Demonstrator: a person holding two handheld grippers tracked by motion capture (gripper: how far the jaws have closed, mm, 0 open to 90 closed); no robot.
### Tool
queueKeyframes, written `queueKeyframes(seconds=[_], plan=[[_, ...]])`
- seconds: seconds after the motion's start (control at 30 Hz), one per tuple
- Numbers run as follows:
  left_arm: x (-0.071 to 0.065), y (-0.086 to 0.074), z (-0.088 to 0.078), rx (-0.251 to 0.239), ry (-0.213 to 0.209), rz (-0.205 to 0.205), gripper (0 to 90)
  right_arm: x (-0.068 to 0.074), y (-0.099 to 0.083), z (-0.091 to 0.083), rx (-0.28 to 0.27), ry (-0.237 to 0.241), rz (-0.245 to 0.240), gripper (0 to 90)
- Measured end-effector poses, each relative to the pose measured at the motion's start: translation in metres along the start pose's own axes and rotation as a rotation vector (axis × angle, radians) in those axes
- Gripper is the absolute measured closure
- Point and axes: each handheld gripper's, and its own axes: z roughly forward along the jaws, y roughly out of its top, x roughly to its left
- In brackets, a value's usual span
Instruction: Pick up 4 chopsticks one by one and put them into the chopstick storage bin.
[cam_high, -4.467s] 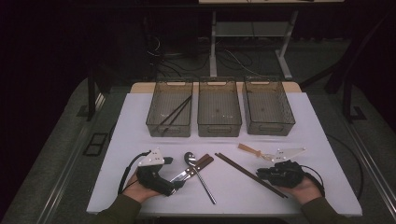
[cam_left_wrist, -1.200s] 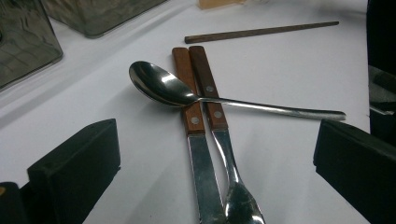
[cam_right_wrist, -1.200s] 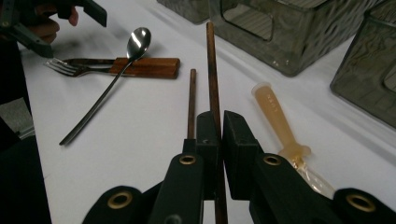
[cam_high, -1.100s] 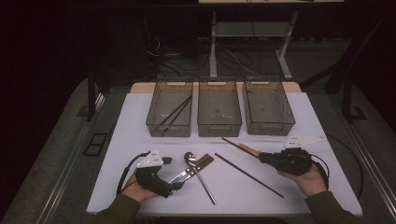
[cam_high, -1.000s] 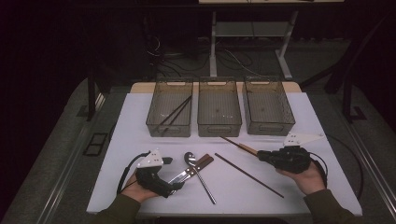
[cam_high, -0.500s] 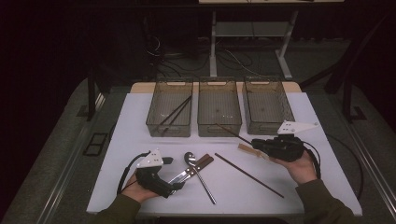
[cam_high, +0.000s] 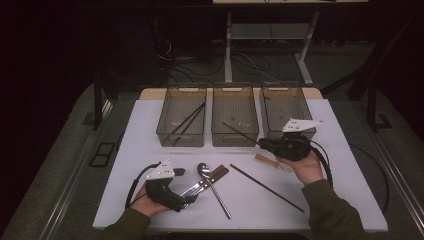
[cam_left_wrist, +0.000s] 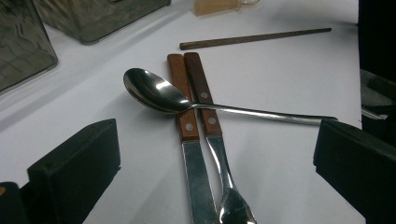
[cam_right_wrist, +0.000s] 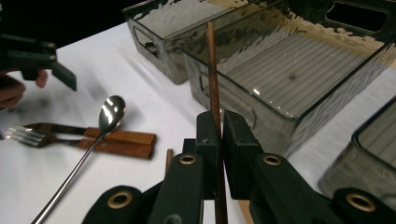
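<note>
Since a few seconds ago, the right claw (cam_high: 264, 144) has lifted one dark brown wooden chopstick (cam_high: 240, 133) off the white worktop (cam_high: 330, 190) and carried it toward the middle of three smoky translucent plastic bins (cam_high: 235, 117). Its jaws are pinched tight on the stick, which now slants over that bin's front rim; in the right gripper view the stick (cam_right_wrist: 212, 79) rises straight from between the black pads.

One matching chopstick (cam_high: 266, 187) lies flat on the worktop, square-edged and slender. Two more dark chopsticks (cam_high: 187, 121) lean inside the left bin (cam_high: 182, 120). The right bin (cam_high: 286, 107) has ribbed flooring like the middle one.

The left claw (cam_high: 190, 198) rests on the worktop with its jaws standing wide apart, gripping nothing, just short of the cutlery. That cutlery counts three: one polished steel spoon (cam_left_wrist: 159, 95) with a long thin handle, lying across one knife (cam_left_wrist: 187, 126) and one fork (cam_left_wrist: 210, 121), both with riveted reddish wooden handles and steel ends.

One pale tan flat piece (cam_high: 270, 162) lies beneath the right hand (cam_high: 305, 167).
</note>
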Motion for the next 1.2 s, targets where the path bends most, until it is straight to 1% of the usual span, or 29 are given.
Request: queueKeyframes(seconds=[0.2,0.33,0.43,0.57,0.7,0.87,0.97,1.07,1.13,1.2], plan=[[-0.001,0.0,0.001,0.009,-0.005,0.007,0.0,0.001,0.013,0.015,0.0,-0.011,0.014,85.4],[-0.001,0.0,0.001,0.007,-0.007,0.009,0.0,0.002,0.024,0.025,0.004,-0.029,0.025,85.4],[-0.001,0.0,0.001,0.008,-0.006,0.01,0.0,0.004,0.032,0.033,-0.003,-0.039,0.022,85.4],[-0.001,0.001,0.001,0.011,-0.007,0.011,0.0,0.006,0.042,0.042,0.004,-0.054,0.02,85.3],[-0.001,0.001,0.001,0.009,-0.01,0.013,0.0,0.008,0.052,0.051,0.004,-0.061,0.027,85.4],[-0.002,0.001,0.001,0.008,-0.011,0.013,0.0,0.01,0.064,0.063,0.009,-0.071,0.025,85.3],[-0.002,0.001,0.001,0.008,-0.014,0.009,0.0,0.011,0.07,0.071,0.013,-0.069,0.043,85.3],[-0.002,0.001,0.001,0.007,-0.014,0.009,0.0,0.011,0.076,0.08,0.02,-0.074,0.046,85.4],[-0.002,0.001,0.001,0.008,-0.012,0.009,0.0,0.012,0.08,0.086,0.023,-0.082,0.036,85.3],[-0.002,0.001,0.001,0.009,-0.011,0.011,0.0,0.013,0.084,0.091,0.029,-0.086,0.042,85.3]])
